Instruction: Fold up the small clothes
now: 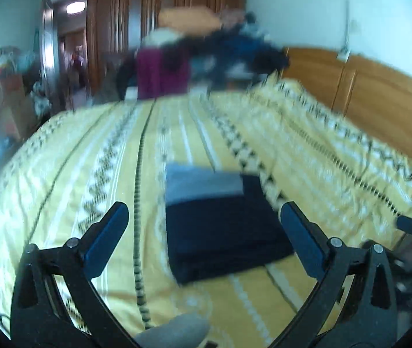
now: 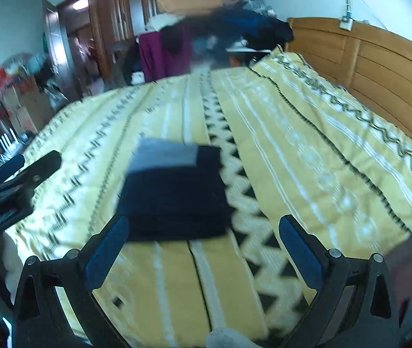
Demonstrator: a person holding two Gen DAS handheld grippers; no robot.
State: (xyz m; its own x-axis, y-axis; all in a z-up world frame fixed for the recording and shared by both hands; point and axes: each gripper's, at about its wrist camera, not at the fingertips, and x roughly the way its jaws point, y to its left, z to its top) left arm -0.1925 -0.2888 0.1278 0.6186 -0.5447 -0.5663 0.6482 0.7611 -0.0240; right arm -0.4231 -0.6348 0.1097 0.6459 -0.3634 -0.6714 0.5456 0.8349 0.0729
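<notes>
A folded dark navy garment [image 1: 223, 232] with a grey band at its far end lies flat on the yellow patterned bedspread [image 1: 90, 159]. It also shows in the right wrist view [image 2: 177, 197]. My left gripper [image 1: 206, 226] is open and empty, its blue-padded fingers [image 1: 107, 240] spread just above and around the garment's near part. My right gripper [image 2: 203, 237] is open and empty, hovering just short of the garment's near edge. The left gripper also shows at the left edge of the right wrist view [image 2: 17, 174]. Both views are motion-blurred.
A wooden headboard [image 2: 365, 58] runs along the right side of the bed. A pile of clothes and pillows [image 2: 220, 20] sits at the far end before a wooden wardrobe [image 2: 124, 5]. A doorway and clutter [image 2: 26, 87] are at the far left.
</notes>
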